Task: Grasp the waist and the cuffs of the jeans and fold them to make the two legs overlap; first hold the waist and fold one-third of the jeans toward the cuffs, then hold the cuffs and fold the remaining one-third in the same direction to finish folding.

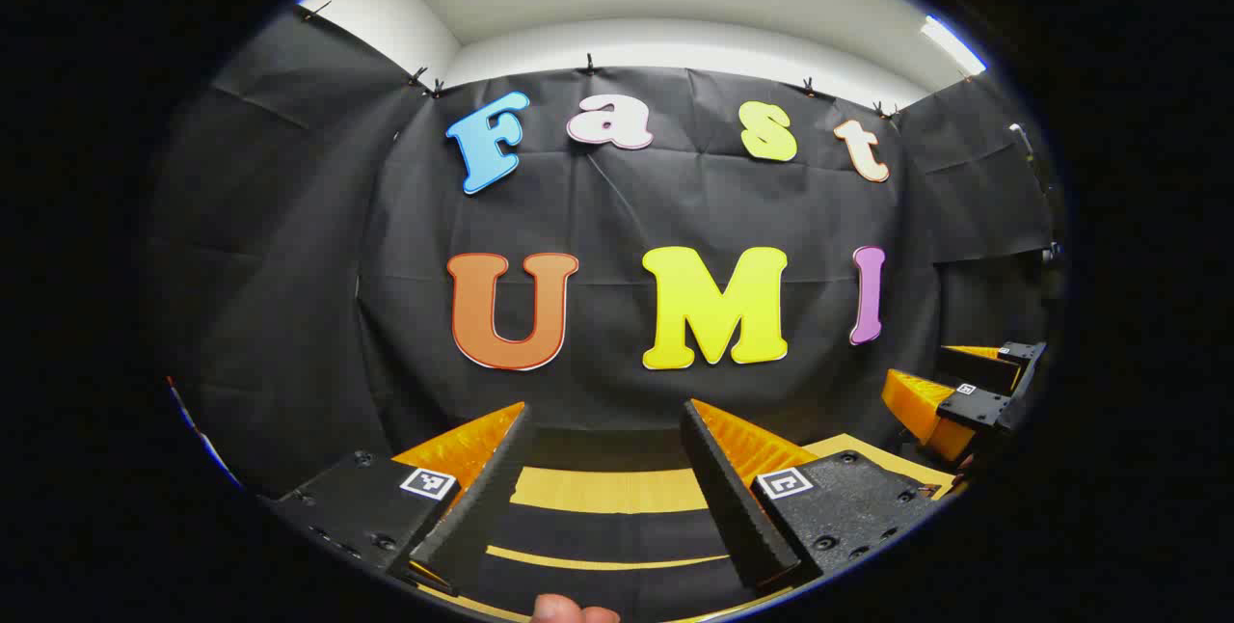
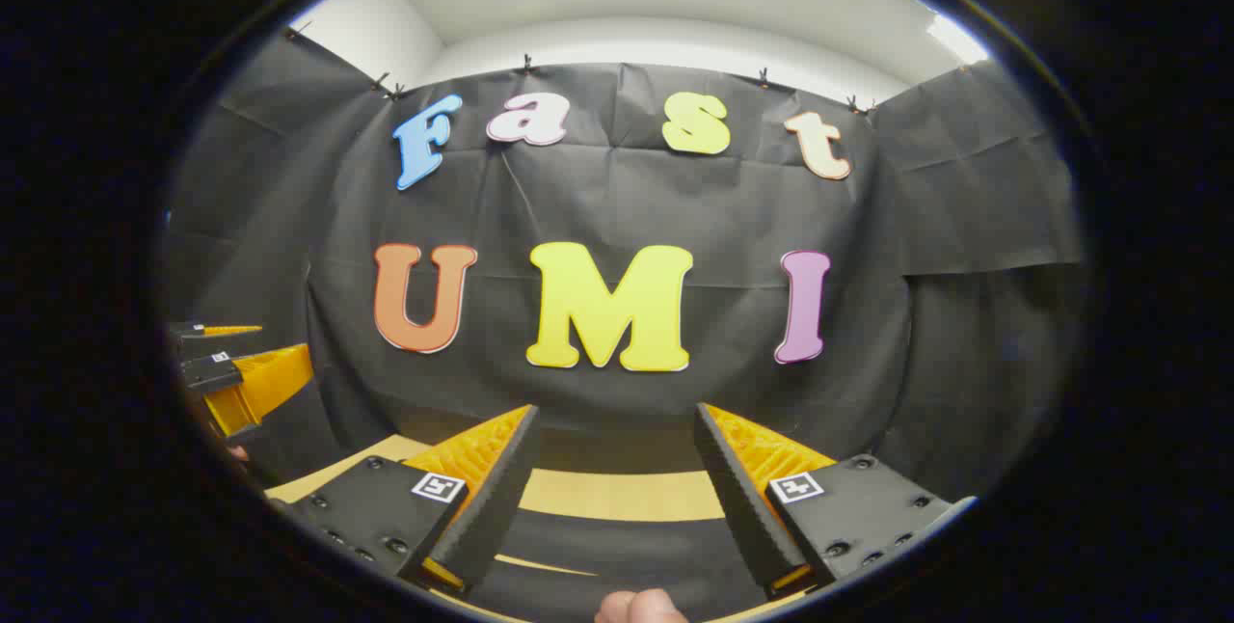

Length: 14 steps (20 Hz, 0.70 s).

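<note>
Item count, per view

Left gripper view:
- left gripper (image 1: 603, 464): 1, with 2 fingers (image 1: 482, 493)
- right gripper (image 1: 964, 392): 1, at the right edge
- fingertip (image 1: 569, 609) of the holding hand: 1, at the bottom edge
- worktop (image 1: 607, 490): 1
- ceiling lights (image 1: 950, 44): 2

Right gripper view:
- right gripper (image 2: 617, 469): 1, with 2 fingers (image 2: 742, 498)
- left gripper (image 2: 241, 377): 1, at the left edge
- fingertip (image 2: 641, 606): 1
- worktop (image 2: 617, 496): 1
</note>
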Tool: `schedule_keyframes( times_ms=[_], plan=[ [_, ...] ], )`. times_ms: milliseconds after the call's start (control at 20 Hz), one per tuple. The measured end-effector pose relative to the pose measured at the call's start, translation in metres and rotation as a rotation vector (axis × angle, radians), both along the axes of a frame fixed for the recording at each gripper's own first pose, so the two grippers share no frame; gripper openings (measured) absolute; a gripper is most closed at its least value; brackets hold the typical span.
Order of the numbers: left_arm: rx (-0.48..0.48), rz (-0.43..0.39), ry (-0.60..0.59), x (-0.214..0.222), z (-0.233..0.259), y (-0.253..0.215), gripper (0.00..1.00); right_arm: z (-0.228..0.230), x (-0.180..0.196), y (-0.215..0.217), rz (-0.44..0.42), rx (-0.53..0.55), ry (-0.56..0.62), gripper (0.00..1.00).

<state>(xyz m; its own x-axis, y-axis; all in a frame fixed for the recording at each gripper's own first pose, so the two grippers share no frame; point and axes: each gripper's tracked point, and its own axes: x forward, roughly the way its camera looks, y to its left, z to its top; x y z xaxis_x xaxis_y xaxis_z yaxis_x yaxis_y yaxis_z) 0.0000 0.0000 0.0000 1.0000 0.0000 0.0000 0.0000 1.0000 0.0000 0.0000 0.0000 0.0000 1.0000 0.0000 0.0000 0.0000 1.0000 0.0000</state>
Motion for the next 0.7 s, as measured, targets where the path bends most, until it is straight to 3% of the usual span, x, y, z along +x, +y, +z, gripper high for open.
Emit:
schedule_keyframes(
  times_ms=[50, 400, 700],
  plan=[
    [0.005, 0.001, -0.009, 0.001, 0.003, 0.000, 0.97, -0.001, 0.000, -0.001, -0.004, 0.004, -0.001, 0.99],
    [0.002, -0.010, -0.022, 0.010, 0.009, -0.004, 0.97, -0.002, 0.004, -0.007, -0.021, -0.004, -0.021, 0.99],
    [0.011, 0.026, -0.003, 0.012, 0.002, 0.002, 0.97, -0.002, 0.005, -0.010, -0.021, 0.004, -0.013, 0.99]
  ],
)
